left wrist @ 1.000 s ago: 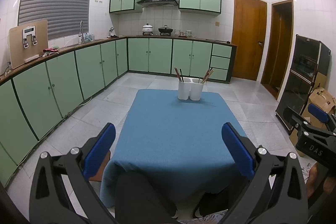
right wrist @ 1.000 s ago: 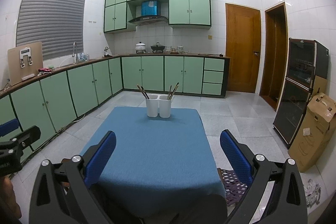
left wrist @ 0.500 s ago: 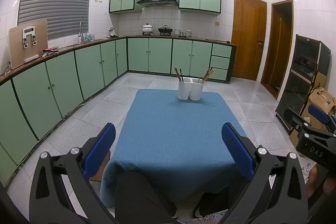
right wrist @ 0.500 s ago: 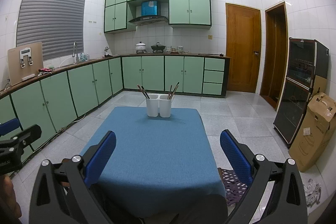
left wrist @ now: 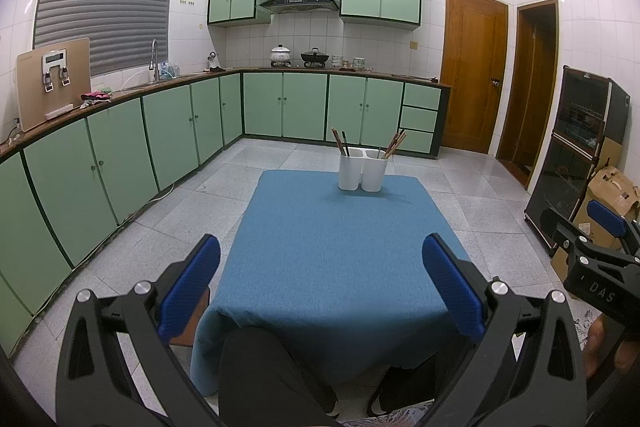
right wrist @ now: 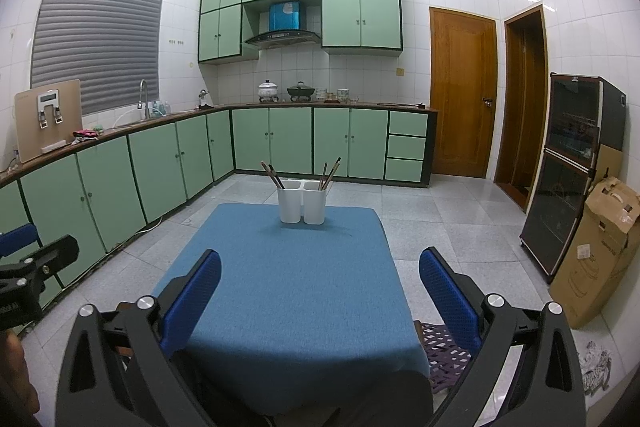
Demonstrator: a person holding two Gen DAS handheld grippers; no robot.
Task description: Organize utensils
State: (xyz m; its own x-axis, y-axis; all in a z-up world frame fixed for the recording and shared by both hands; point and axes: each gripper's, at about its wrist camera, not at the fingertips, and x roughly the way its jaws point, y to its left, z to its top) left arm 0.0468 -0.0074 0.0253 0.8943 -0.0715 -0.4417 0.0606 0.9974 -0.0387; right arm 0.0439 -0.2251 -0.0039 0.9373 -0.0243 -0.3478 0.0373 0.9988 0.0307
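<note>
A white two-compartment utensil holder (left wrist: 363,174) stands at the far end of the blue-clothed table (left wrist: 340,259). Brown chopsticks (left wrist: 339,143) lean in its left cup and more chopsticks (left wrist: 395,144) in its right cup. It also shows in the right wrist view (right wrist: 303,207). My left gripper (left wrist: 320,283) is open and empty over the table's near edge, far from the holder. My right gripper (right wrist: 320,287) is open and empty, also at the near edge. The right gripper appears at the right edge of the left wrist view (left wrist: 600,267).
Green cabinets (left wrist: 120,155) run along the left and back walls. A dark appliance (right wrist: 572,171) and a cardboard box (right wrist: 600,251) stand at the right. A stool with a patterned seat (right wrist: 444,347) sits by the table's near right corner. My knees (left wrist: 276,379) are below the table edge.
</note>
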